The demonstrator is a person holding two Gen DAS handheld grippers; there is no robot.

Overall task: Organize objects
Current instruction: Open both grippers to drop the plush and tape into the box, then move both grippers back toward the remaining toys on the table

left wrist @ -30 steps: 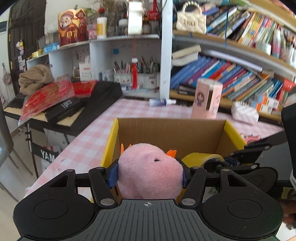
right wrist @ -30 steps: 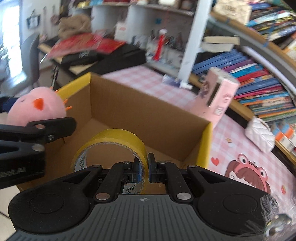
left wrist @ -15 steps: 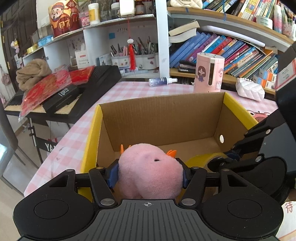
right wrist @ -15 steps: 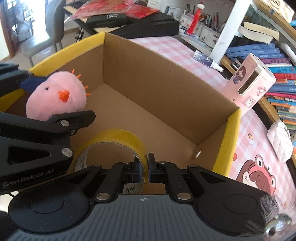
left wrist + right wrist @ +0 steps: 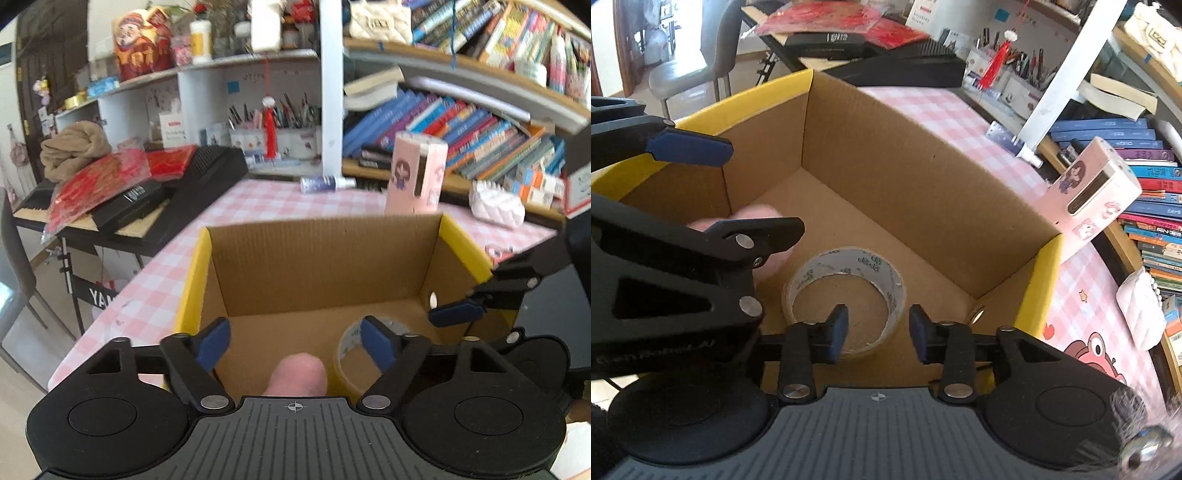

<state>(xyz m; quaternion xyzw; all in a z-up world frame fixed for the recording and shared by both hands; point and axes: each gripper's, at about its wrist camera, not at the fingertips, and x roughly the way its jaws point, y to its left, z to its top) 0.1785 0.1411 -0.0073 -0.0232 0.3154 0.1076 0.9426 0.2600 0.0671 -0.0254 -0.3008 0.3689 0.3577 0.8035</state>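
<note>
An open cardboard box with yellow rims (image 5: pixel 325 266) (image 5: pixel 923 184) sits on a pink checked table. My left gripper (image 5: pixel 295 341) is open above the box's near side; the pink plush toy (image 5: pixel 299 373) lies on the box floor just below it and shows blurred in the right wrist view (image 5: pixel 757 214). My right gripper (image 5: pixel 879 332) is open over the tape roll (image 5: pixel 846 288), which lies flat on the box floor; one finger hangs over its hole. The roll also shows in the left wrist view (image 5: pixel 351 354).
A pink cartoon box (image 5: pixel 415 173) (image 5: pixel 1089 192), a small spray bottle (image 5: pixel 325 182) and a white quilted pouch (image 5: pixel 496 203) lie on the table behind the box. Bookshelves (image 5: pixel 461 129) stand behind. A black keyboard with red packets (image 5: pixel 129 192) stands left.
Both grippers have opened. The plush toy has dropped from my left gripper and the tape roll from my right gripper; both now lie on the box floor.
</note>
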